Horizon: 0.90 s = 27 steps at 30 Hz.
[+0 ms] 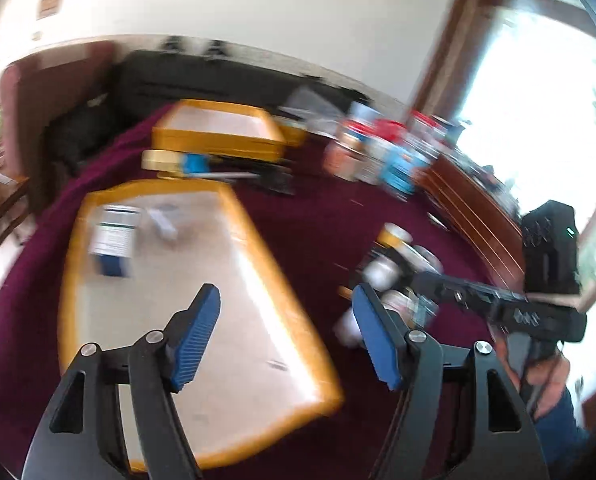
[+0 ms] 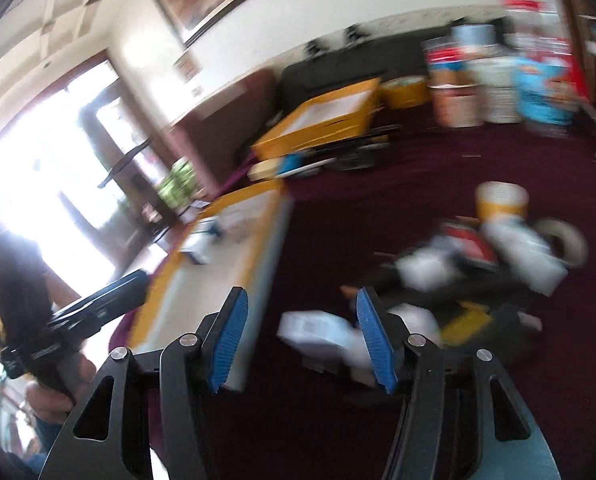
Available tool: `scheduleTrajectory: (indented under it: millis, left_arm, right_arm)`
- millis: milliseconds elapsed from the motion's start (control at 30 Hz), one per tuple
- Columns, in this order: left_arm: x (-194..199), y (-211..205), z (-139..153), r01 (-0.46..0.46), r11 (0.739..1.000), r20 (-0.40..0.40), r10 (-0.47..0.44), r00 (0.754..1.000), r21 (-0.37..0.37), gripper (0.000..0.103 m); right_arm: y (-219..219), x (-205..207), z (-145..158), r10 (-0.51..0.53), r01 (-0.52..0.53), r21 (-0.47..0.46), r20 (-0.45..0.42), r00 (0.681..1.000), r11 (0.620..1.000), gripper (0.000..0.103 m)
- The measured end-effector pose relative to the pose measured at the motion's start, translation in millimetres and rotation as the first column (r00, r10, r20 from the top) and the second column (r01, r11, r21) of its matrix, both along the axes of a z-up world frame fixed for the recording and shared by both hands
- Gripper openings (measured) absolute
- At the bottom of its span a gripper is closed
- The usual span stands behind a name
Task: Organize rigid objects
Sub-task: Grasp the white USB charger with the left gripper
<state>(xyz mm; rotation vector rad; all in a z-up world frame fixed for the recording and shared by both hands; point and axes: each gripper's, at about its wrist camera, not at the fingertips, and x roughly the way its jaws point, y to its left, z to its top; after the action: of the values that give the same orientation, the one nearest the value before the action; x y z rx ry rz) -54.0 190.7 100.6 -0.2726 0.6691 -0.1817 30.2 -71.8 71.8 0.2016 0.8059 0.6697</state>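
Observation:
My left gripper (image 1: 288, 320) is open and empty above the near yellow-rimmed tray (image 1: 74, 248), which holds a blue and white box (image 1: 114, 240) and a small white item (image 1: 164, 224). My right gripper (image 2: 301, 320) is open and empty over the maroon cloth, near a blurred pile of white bottles and boxes (image 2: 477, 260). The same pile (image 1: 393, 276) shows in the left wrist view, with the right gripper's body (image 1: 497, 304) beside it. The tray (image 2: 274, 216) also shows in the right wrist view. Both views are motion-blurred.
A second yellow tray (image 1: 218, 128) lies further back, with flat tools (image 1: 218, 168) in front of it. Jars and boxes (image 1: 385, 152) stand at the back right. A yellow-banded tub (image 2: 501, 200) stands behind the pile. A bright window is to one side.

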Motion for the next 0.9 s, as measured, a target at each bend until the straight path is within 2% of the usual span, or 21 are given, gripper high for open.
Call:
scheduleTrajectory:
  millis: [133, 200, 300, 367, 533, 633, 700, 767, 800, 833, 900]
  left_arm:
    - [12, -55, -9, 0.15, 0.988, -0.025, -0.149, 0.988, 0.04, 0.07]
    - [24, -74, -17, 0.186, 0.981, -0.063, -0.182, 0.981, 0.06, 0.07]
    - [38, -97, -27, 0.208, 0.969, -0.094, -0.196, 0.976, 0.134, 0.07]
    - [49, -104, -38, 0.195, 0.965, -0.128, -0.174, 0.976, 0.177, 0.07]
    - [61, -112, -54, 0.18, 0.969, -0.181, -0.149, 0.972, 0.167, 0.069]
    - [68, -116, -64, 0.13, 0.978, -0.211, -0.094, 0.973, 0.165, 0.069]
    - [71, -118, -68, 0.095, 0.982, -0.191, -0.063, 0.98, 0.162, 0.069]
    - [69, -121, -69, 0.057, 0.982, -0.153, -0.03, 0.988, 0.178, 0.06]
    - [68, -120, -69, 0.047, 0.982, -0.14, -0.022, 0.99, 0.18, 0.046]
    - [67, -119, -69, 0.033, 0.981, -0.124, -0.01, 0.992, 0.19, 0.042]
    - [63, -116, -68, 0.023, 0.983, -0.105, -0.003, 0.995, 0.183, 0.042]
  right_arm:
    - [-60, 2, -17, -0.116, 0.116, 0.001, -0.009, 0.993, 0.993, 0.053]
    - [-85, 6, -30, -0.163, 0.164, 0.032, -0.046, 0.986, 0.986, 0.053]
    - [-108, 8, -43, -0.177, 0.184, 0.084, -0.081, 0.981, 0.979, 0.053]
    - [-113, 11, -49, -0.168, 0.177, 0.102, -0.09, 0.982, 0.979, 0.053]
    - [-109, 15, -62, -0.138, 0.152, 0.124, -0.113, 0.984, 0.981, 0.053]
    - [-108, 11, -67, -0.127, 0.14, 0.113, -0.11, 0.986, 0.984, 0.053]
    - [-109, 10, -67, -0.126, 0.139, 0.118, -0.108, 0.986, 0.983, 0.053]
    - [-110, 10, -70, -0.129, 0.143, 0.12, -0.118, 0.985, 0.982, 0.053]
    - [-111, 11, -71, -0.131, 0.146, 0.121, -0.123, 0.984, 0.982, 0.053]
    - [-111, 11, -71, -0.133, 0.149, 0.122, -0.127, 0.983, 0.981, 0.053]
    - [-111, 12, -72, -0.136, 0.152, 0.12, -0.131, 0.982, 0.981, 0.053]
